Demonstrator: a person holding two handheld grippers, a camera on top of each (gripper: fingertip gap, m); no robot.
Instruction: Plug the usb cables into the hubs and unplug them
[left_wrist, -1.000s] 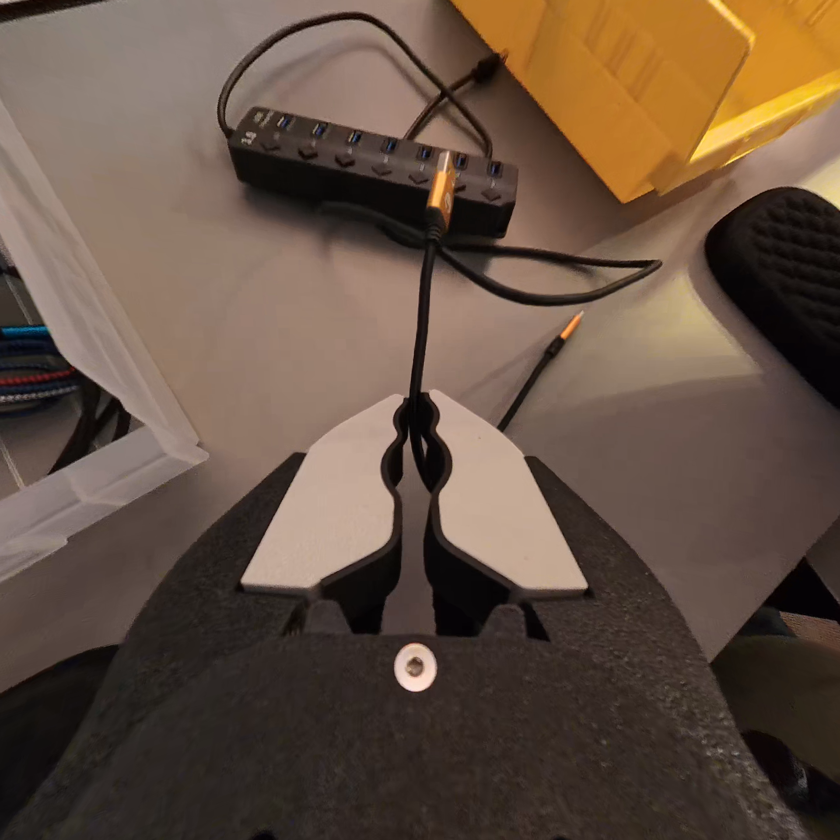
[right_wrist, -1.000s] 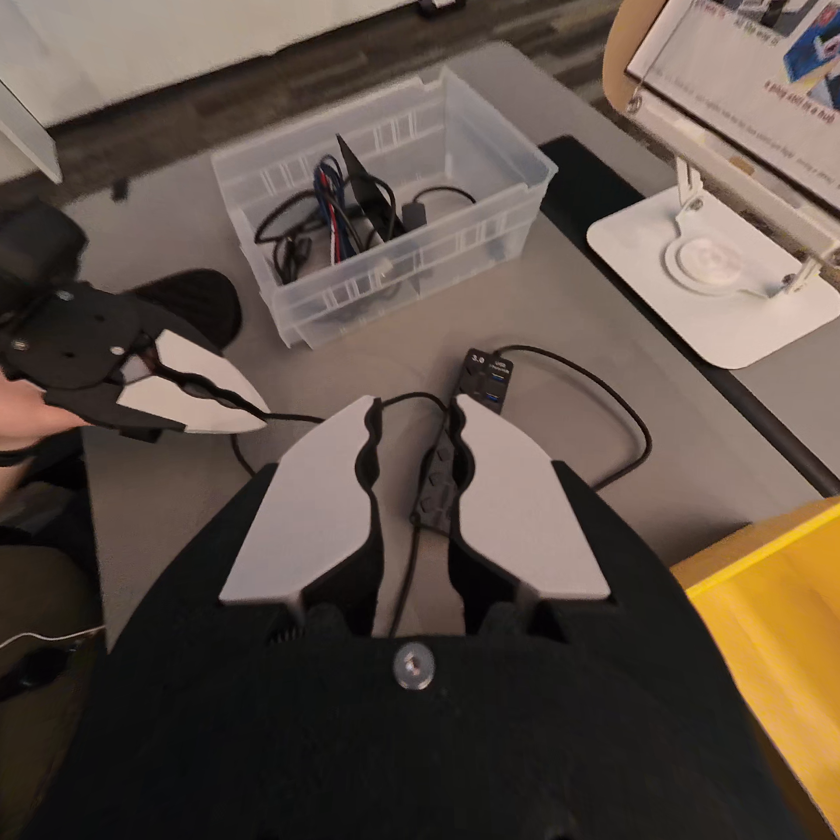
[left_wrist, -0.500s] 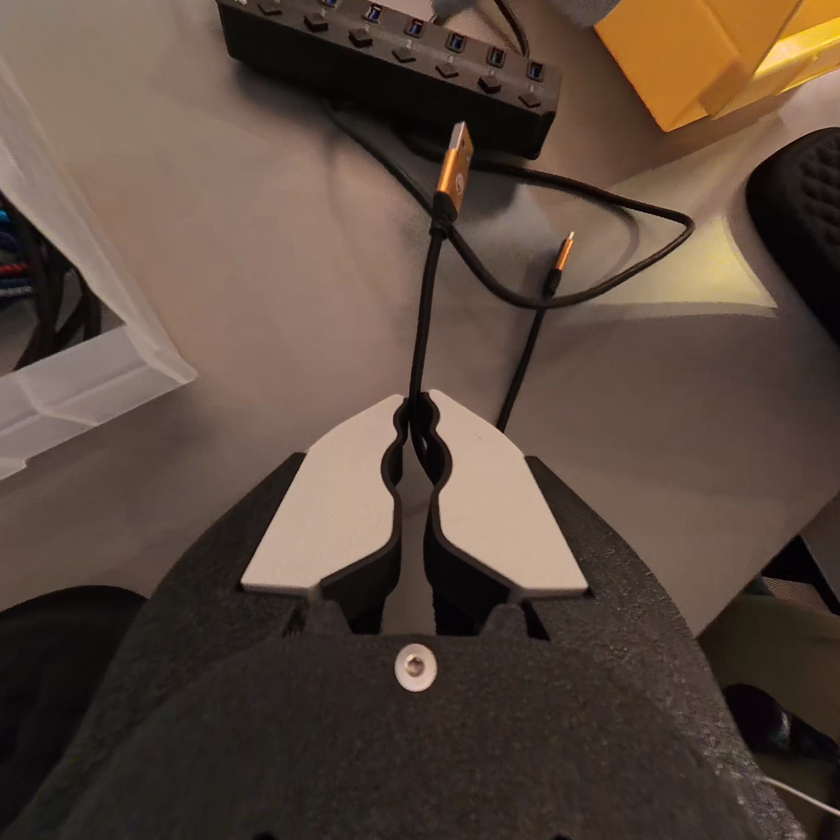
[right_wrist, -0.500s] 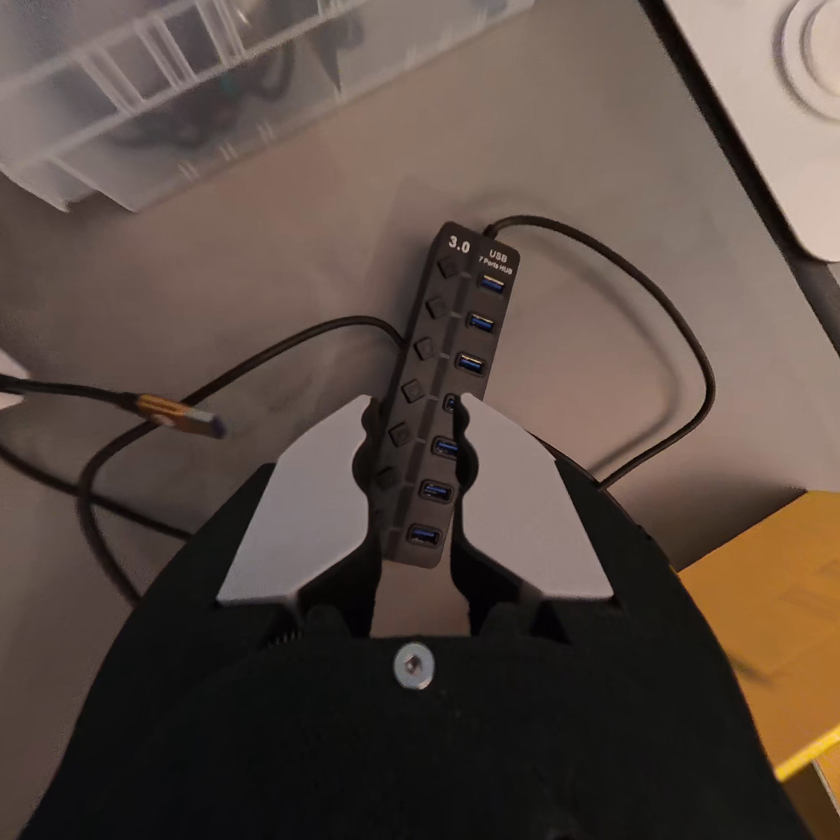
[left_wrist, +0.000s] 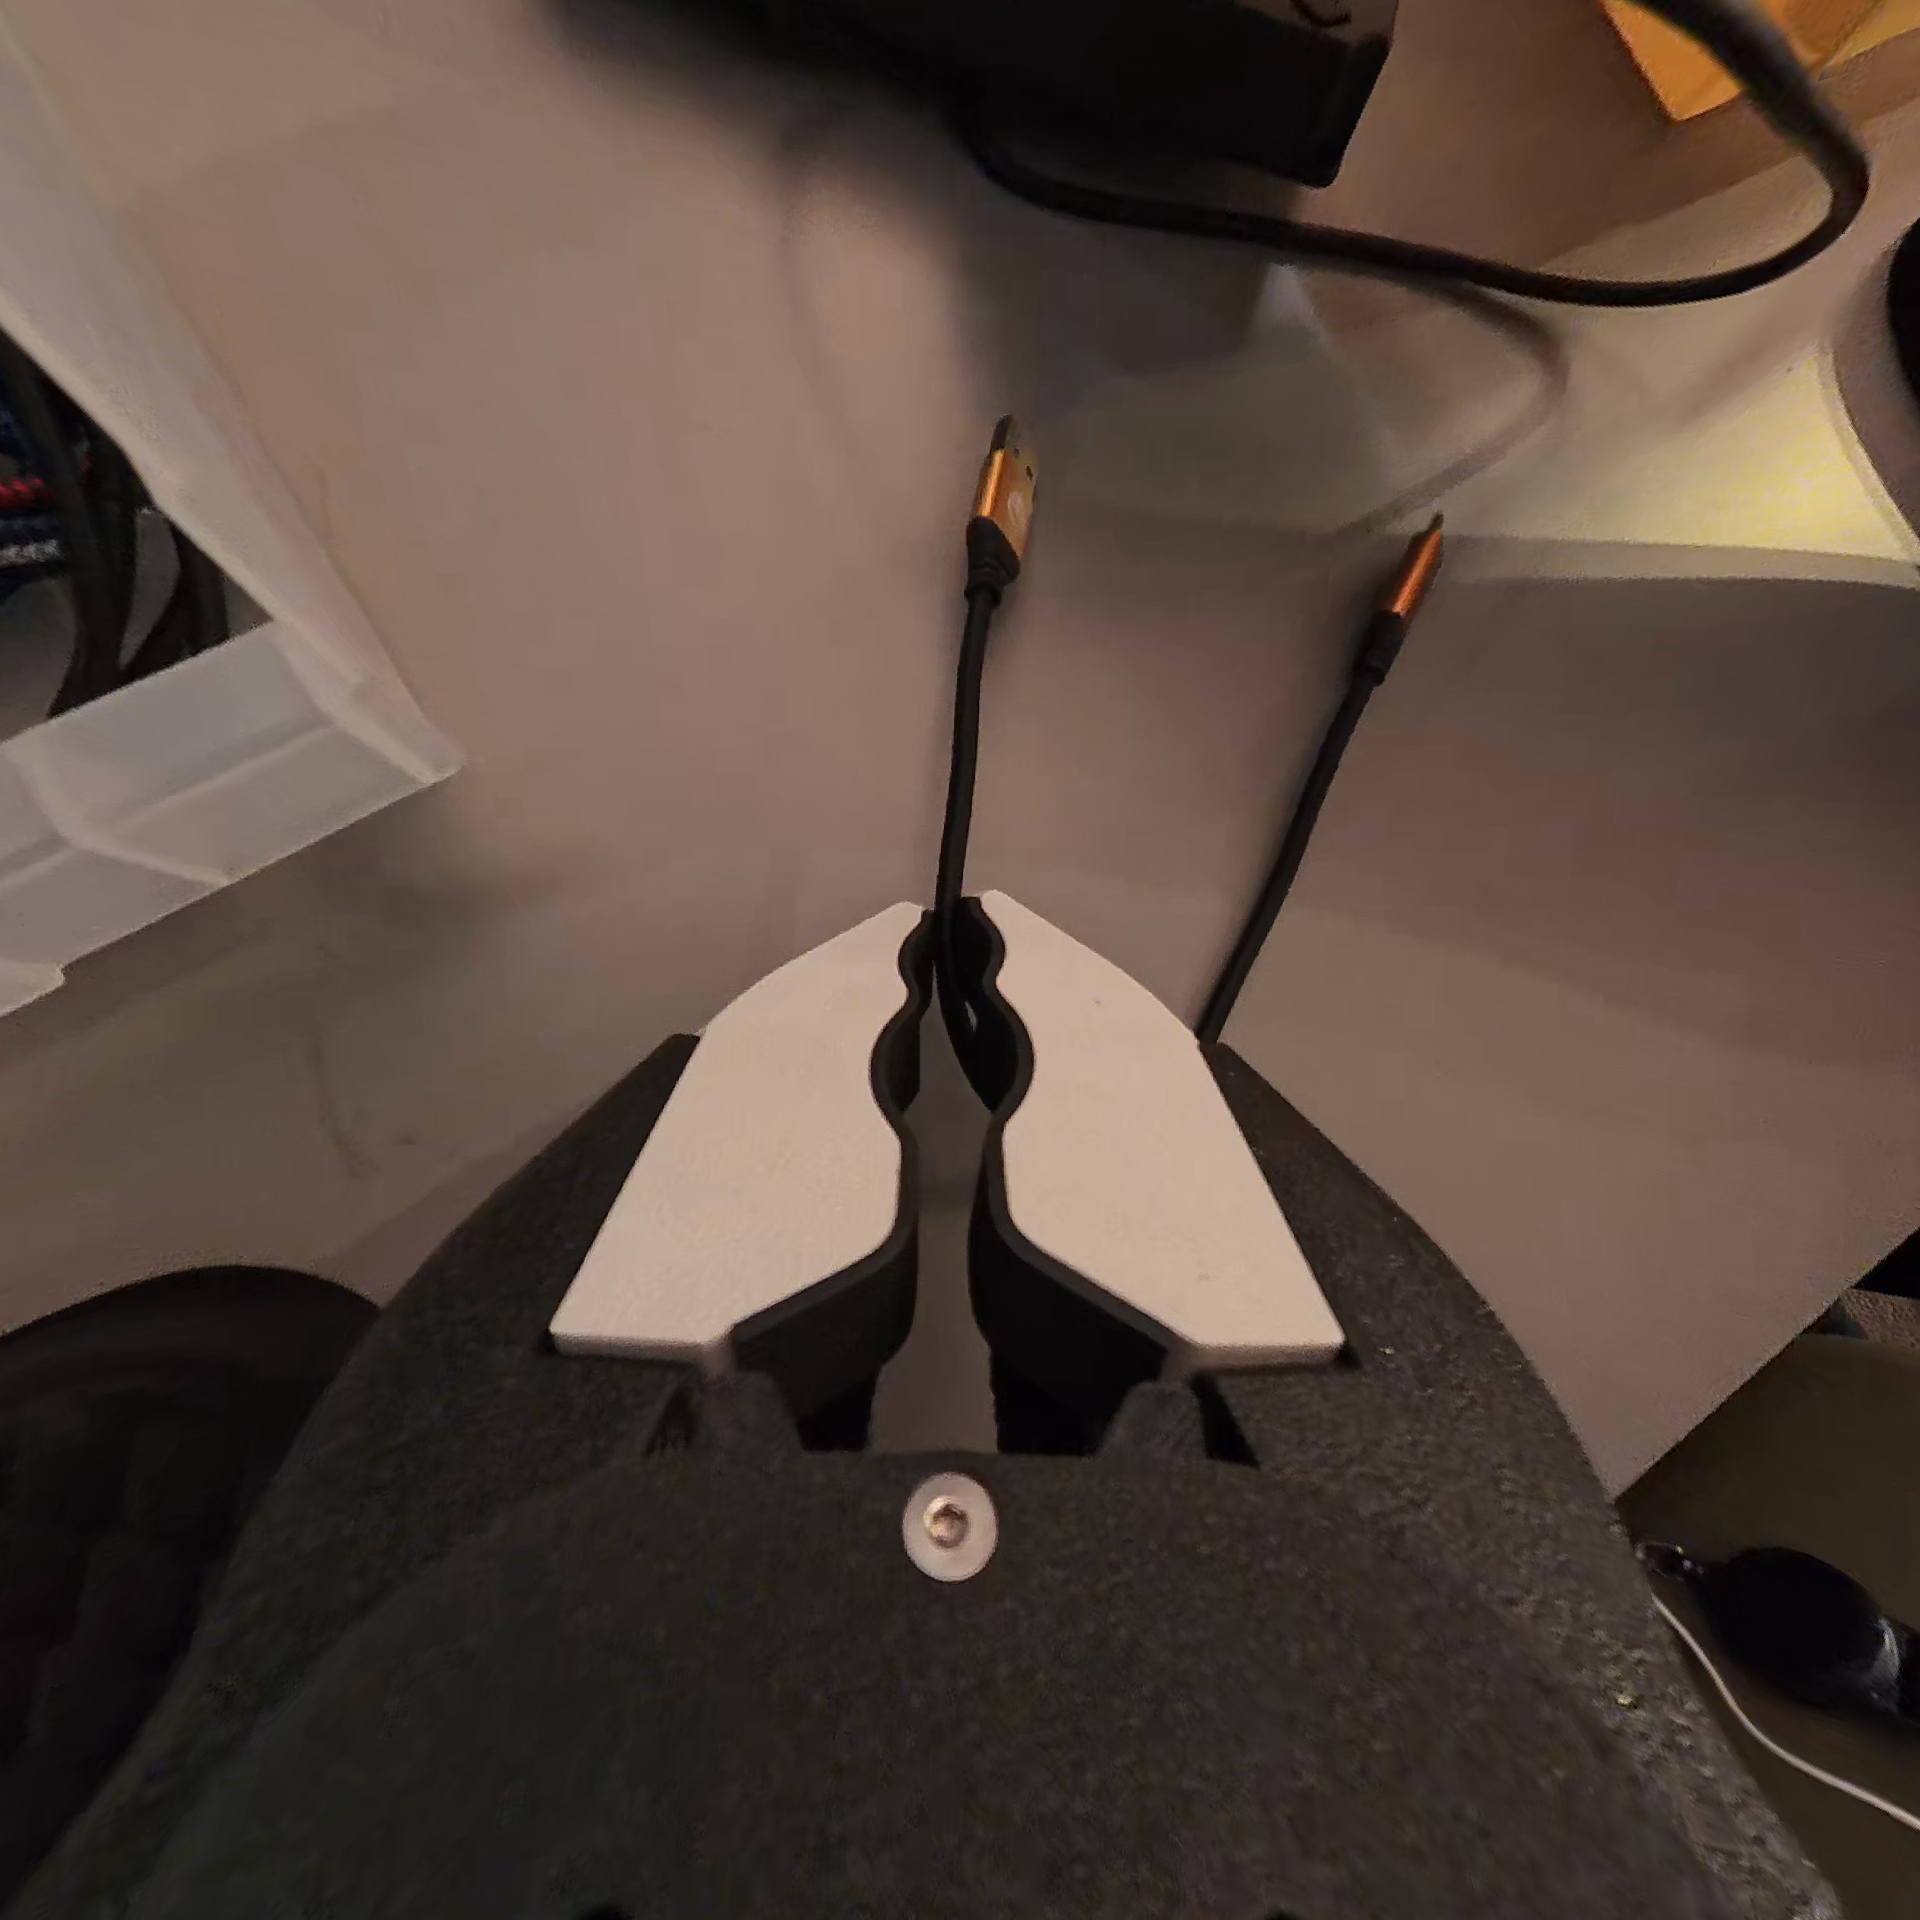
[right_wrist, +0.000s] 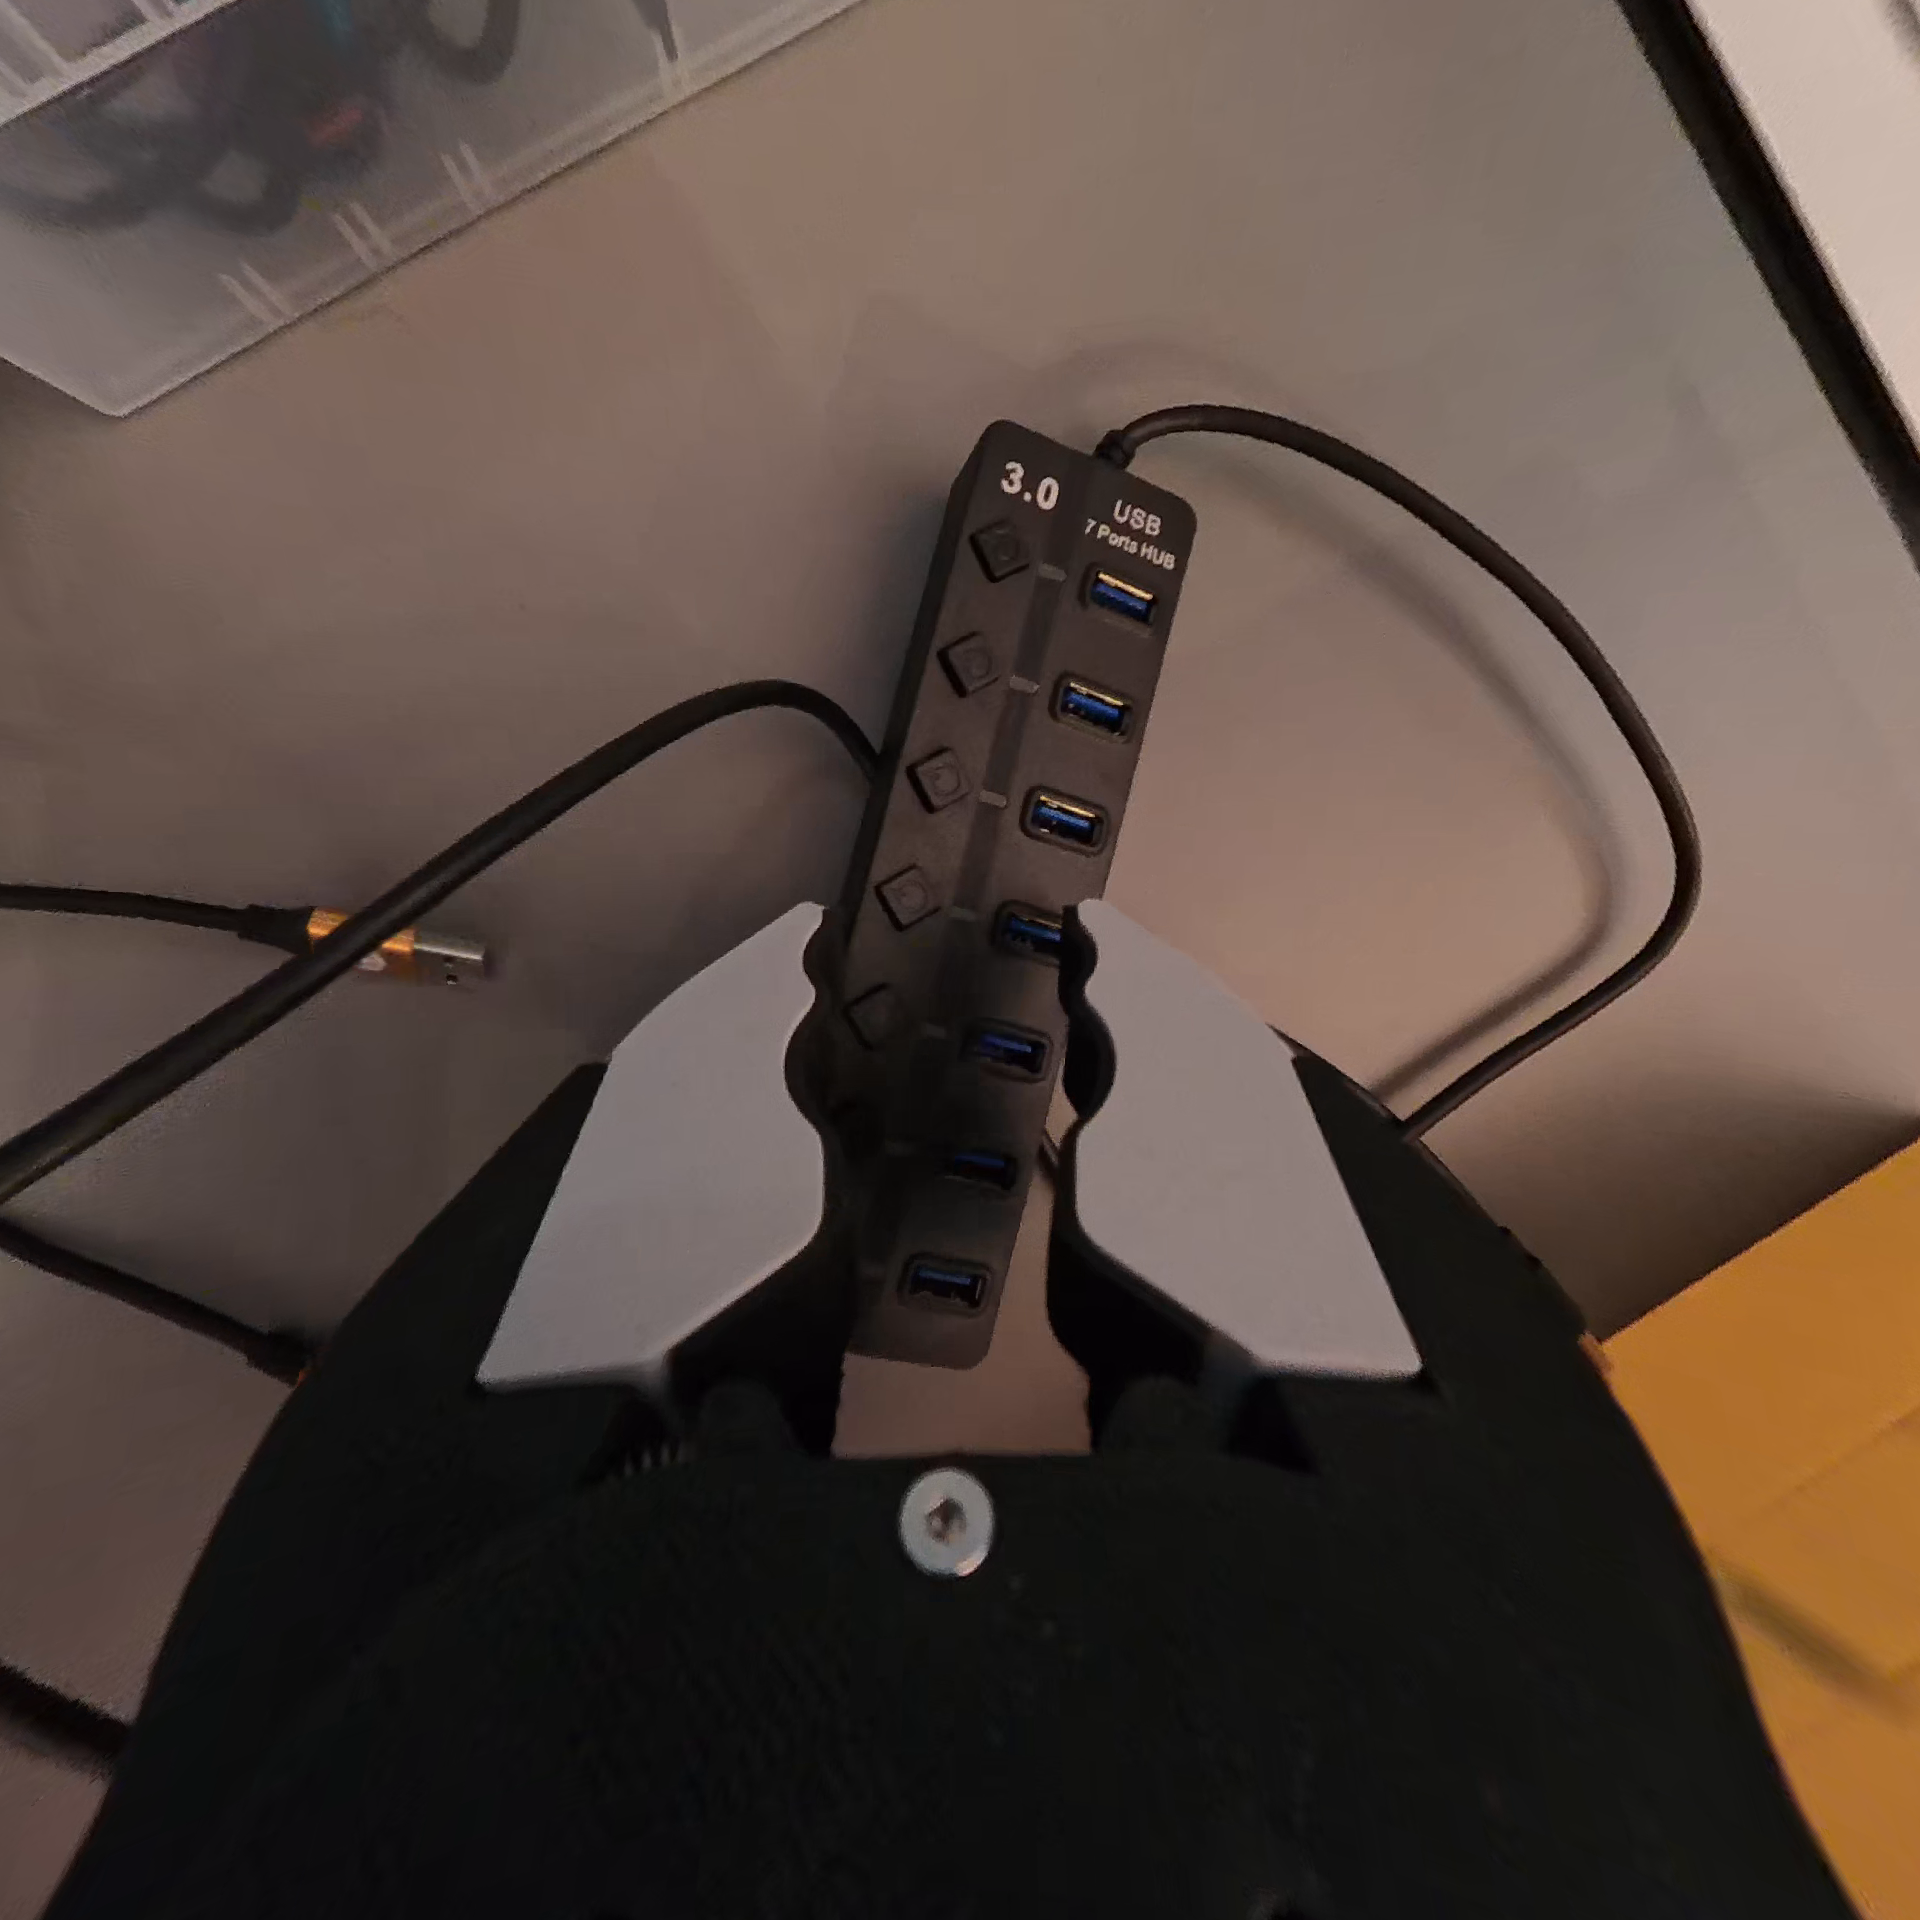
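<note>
The left gripper (left_wrist: 951, 914) is closed tight on a black usb cable (left_wrist: 961, 748); its orange plug (left_wrist: 1003, 488) sticks out forward above the grey table (left_wrist: 623, 416), not in any port. The right gripper (right_wrist: 945, 920) stands narrow around the black hub (right_wrist: 1023, 831), fingers against both long sides; all the blue ports in view are free. A clear bin (right_wrist: 260, 156) stands behind.

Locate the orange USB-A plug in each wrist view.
Left wrist view: USB-A plug at upper centre, held up on its cable ahead of the left hand-held gripper.
Right wrist view: same plug at mid-left, pointing right toward the hub.
Shared landmark: black USB hub, top edge in the left view.
</note>
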